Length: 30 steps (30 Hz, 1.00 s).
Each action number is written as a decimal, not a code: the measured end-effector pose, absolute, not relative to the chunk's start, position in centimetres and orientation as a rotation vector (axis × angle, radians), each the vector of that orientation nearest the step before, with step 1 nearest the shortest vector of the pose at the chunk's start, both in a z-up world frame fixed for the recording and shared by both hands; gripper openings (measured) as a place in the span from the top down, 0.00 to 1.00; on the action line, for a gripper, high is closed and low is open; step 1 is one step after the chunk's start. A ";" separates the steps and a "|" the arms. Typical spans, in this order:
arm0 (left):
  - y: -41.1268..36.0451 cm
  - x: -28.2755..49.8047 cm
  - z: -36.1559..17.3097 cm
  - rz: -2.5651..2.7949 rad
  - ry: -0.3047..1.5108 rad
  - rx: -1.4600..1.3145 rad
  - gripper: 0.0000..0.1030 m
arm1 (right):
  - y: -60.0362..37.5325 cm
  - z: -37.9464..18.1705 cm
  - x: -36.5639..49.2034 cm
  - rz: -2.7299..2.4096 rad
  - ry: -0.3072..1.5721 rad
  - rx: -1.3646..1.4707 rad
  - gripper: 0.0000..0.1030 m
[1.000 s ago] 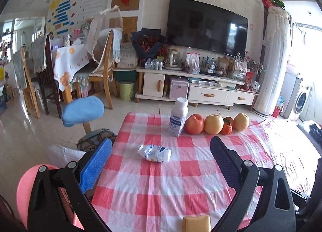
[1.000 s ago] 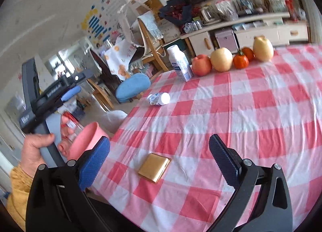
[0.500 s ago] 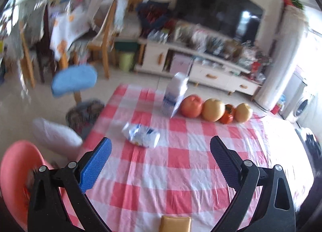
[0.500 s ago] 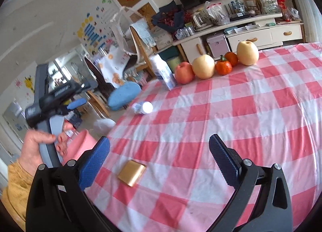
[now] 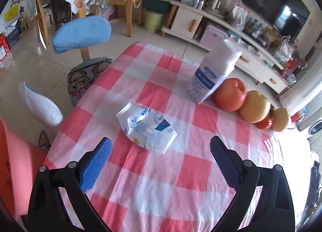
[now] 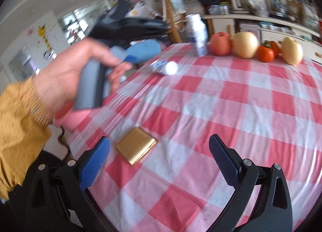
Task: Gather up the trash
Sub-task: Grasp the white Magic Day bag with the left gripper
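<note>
Trash: crumpled white-and-blue pouch (image 5: 148, 129) lies flat on my checked tablecloth (image 5: 161, 181), just ahead of my left claw (image 5: 160, 149), at 12 o'clock between the pads.
Left claw: my fingers stand wide apart, holding nothing, and hover over the cloth short of the pouch.
Right claw: my right claw (image 6: 159, 149) is also spread wide and empty; a gold square packet (image 6: 136, 145) lies on the cloth just beside the blue pad (image 6: 94, 163), at about 10 o'clock.
Beyond the pouch: a white milk carton (image 5: 213, 75) stands at 1 o'clock, touching a red apple (image 5: 230, 94); a yellow pear (image 5: 254, 106), an orange fruit (image 5: 264, 122) and another pear (image 5: 280, 119) follow in a row towards 2 o'clock.
In the way: nothing lies between my left pads and the pouch.
Left side: a pink bin (image 5: 18, 157) sits at 9 o'clock off the table edge; a blue-backed chair (image 5: 81, 34) stands at 11 o'clock.
My hand: in the right view my left hand (image 6: 68, 77), blurred, grips the other handle, with a mustard sleeve (image 6: 18, 131).
</note>
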<state>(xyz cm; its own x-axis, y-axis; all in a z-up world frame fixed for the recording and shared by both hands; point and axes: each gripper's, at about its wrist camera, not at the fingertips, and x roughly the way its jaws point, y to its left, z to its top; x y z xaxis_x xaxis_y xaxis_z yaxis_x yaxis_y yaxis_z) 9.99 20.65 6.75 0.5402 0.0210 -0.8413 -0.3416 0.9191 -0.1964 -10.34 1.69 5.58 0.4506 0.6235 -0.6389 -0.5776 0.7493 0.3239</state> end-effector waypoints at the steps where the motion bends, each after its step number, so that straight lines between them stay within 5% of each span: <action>1: 20.8 10.5 6.5 0.226 0.991 -0.357 0.06 | 2.1 5.4 -10.3 0.751 0.822 0.049 0.04; 14: 21.5 14.2 3.4 0.252 1.056 -0.359 0.07 | 5.7 3.0 -8.2 0.822 0.873 -0.060 0.04; 18: 21.6 14.7 2.5 0.245 1.086 -0.360 0.28 | 7.1 2.5 -8.3 0.845 0.873 -0.126 0.04; 24: 21.4 14.8 1.9 0.221 1.091 -0.330 0.38 | 8.7 1.6 -8.3 0.852 0.880 -0.216 0.06; 30: 21.1 14.4 2.1 0.184 1.085 -0.303 0.42 | 9.6 0.9 -8.7 0.860 0.890 -0.279 0.20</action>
